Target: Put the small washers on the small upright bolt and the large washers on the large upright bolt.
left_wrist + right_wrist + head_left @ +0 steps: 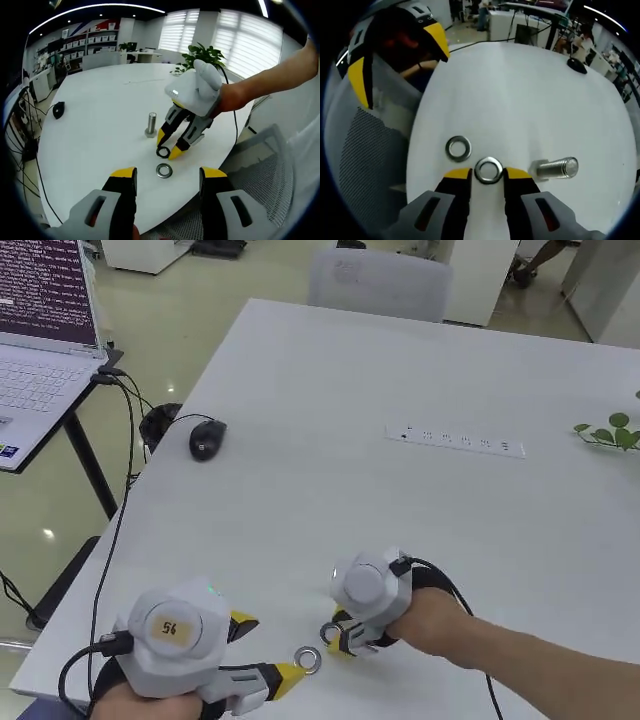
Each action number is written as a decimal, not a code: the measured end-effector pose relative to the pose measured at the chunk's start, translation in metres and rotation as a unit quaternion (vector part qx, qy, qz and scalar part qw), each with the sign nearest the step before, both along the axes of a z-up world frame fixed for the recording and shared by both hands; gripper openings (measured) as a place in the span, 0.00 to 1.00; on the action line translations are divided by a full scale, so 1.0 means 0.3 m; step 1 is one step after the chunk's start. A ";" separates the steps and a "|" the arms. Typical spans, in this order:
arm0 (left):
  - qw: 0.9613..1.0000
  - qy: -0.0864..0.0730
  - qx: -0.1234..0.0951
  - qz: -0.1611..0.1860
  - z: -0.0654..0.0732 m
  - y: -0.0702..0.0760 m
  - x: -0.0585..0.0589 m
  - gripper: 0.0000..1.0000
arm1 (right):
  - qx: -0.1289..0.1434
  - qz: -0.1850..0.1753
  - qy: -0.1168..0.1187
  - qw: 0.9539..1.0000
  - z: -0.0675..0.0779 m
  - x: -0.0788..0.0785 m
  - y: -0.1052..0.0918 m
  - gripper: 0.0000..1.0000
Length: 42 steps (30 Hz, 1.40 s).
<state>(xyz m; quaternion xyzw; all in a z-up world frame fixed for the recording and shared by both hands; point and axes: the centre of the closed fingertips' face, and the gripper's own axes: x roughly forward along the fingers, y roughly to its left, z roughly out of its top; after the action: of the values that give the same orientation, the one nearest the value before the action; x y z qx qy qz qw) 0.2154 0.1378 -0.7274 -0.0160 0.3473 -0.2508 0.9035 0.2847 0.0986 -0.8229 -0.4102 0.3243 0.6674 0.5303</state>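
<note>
Between the yellow tips of my right gripper [487,174] sits a steel washer [488,170], and the jaws are shut on its rim, low over the white table [330,440]. A second washer [458,148] lies flat on the table just beside it. A steel bolt [151,125] stands upright on its head behind the right gripper [169,145]. My left gripper [168,172] is open, its jaws to either side of the loose washer [164,170] with a wide gap. In the head view the left gripper [265,650] is at the near edge, with the right gripper [340,640] just right of it.
A black mouse [206,438] lies near the table's left edge. A white power strip [455,440] is at the far right and a plant [610,432] beyond it. A laptop [40,330] stands on a side stand to the left, a grey chair [380,280] at the far side.
</note>
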 end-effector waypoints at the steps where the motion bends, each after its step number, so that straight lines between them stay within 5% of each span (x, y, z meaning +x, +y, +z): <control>1: 1.000 0.000 0.000 0.000 0.000 0.001 0.000 0.49 | -0.002 0.001 0.001 1.000 -0.003 0.000 -0.002 0.25; 20: 1.000 -0.002 -0.001 0.005 0.003 0.009 0.005 0.49 | 0.016 -0.031 0.008 0.999 0.008 0.007 -0.083 0.23; 29: 1.000 -0.004 -0.001 0.002 0.009 0.003 0.012 0.49 | 0.038 -0.053 -0.010 0.998 0.090 0.052 -0.097 0.23; 42: 1.000 -0.007 -0.002 -0.001 0.012 -0.014 0.018 0.49 | 0.049 -0.017 -0.062 0.997 0.251 0.153 -0.052 0.23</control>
<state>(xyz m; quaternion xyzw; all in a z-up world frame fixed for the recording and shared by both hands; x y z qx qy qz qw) 0.2208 0.1336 -0.7239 -0.0153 0.3405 -0.2528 0.9055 0.3307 0.0831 -0.7477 -0.4186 0.2641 0.6468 0.5802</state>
